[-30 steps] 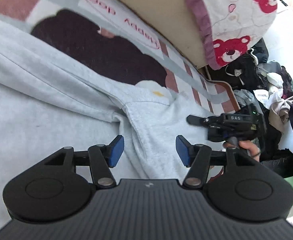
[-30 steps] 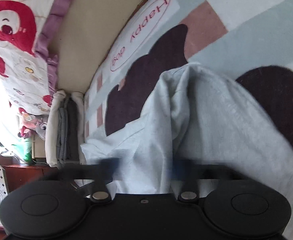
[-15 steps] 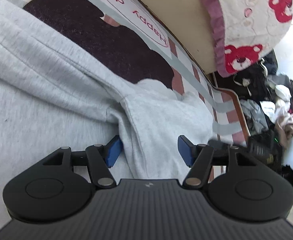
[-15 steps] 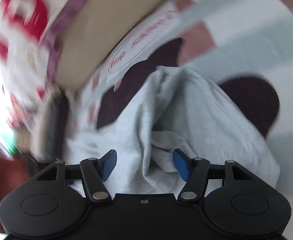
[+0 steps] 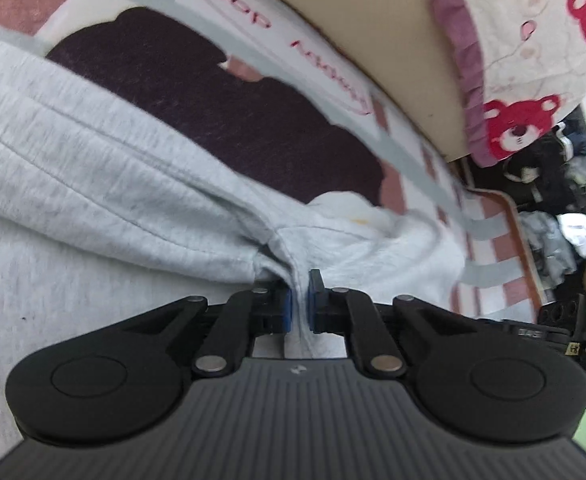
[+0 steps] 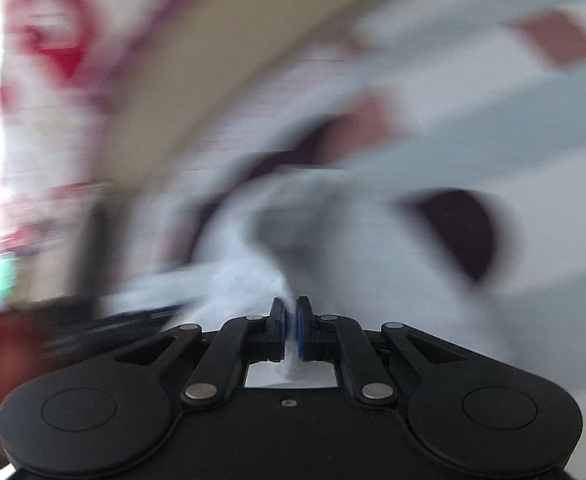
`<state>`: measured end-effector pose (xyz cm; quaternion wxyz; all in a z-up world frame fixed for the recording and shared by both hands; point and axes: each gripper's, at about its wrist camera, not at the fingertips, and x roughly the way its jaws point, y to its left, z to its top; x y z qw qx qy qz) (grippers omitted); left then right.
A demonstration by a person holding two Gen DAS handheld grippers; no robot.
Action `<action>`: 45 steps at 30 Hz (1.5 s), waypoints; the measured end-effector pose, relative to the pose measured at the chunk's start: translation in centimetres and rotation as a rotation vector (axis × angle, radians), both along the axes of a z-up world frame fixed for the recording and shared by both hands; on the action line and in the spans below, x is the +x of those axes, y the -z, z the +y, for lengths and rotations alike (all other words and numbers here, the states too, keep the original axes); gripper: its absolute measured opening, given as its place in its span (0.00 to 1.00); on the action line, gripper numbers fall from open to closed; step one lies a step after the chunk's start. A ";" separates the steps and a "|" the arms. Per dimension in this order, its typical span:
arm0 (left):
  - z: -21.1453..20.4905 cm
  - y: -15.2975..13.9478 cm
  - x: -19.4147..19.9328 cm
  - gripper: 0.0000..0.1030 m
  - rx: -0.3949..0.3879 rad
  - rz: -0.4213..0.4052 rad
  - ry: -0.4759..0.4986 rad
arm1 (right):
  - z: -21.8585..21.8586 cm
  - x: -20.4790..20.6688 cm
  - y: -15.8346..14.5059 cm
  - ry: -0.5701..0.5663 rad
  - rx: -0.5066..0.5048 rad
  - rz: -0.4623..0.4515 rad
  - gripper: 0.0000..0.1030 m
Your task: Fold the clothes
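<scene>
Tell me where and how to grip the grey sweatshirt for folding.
Grip the grey sweatshirt at the raised ridge where its seams bunch, coming from above and behind, pads either side of the fold. The left tongs are closing on such a ridge; the right tongs likewise, though blurred.

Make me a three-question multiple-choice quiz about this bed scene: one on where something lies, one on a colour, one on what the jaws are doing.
1. Where does the light grey garment lie?
A. On the patterned bedspread
B. On the floor
C. On a hanger

2. What colour are the bears on the pillow?
A. Green
B. Red
C. Black

3. How do the jaws of the left gripper stand?
A. Wide apart over bare bedspread
B. Closing on a fold of the garment
C. Clamped on the pillow

Answers:
1 A: the cloth spreads over the bedspread's dark patch.
2 B: red bears show on the pale fabric.
3 B: grey cloth is pinched between the blue pads.
</scene>
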<state>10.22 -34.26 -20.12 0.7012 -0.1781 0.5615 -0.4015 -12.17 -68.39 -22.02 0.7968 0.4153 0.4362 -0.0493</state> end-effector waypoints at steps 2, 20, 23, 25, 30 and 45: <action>0.2 0.3 -0.1 0.07 -0.005 0.010 -0.009 | -0.4 -0.6 0.0 0.038 0.025 0.001 0.13; -0.6 -1.6 -3.5 0.22 0.083 0.023 0.276 | 2.8 -0.1 -2.1 -0.200 0.022 -0.053 0.54; 0.9 -1.5 -2.9 0.34 0.047 0.039 0.198 | 0.0 -0.5 -1.3 -0.044 0.102 -0.057 0.54; 1.8 -1.4 -2.1 0.44 -0.003 0.071 0.134 | -1.7 -0.1 -1.0 0.010 0.213 -0.155 0.60; 2.8 -0.8 0.1 0.50 -0.062 0.110 -0.005 | -2.8 5.8 0.6 -0.013 0.326 -0.146 0.71; -3.5 -1.0 5.1 0.11 0.061 -0.236 -0.035 | -4.0 10.3 1.2 0.025 0.047 -0.298 0.11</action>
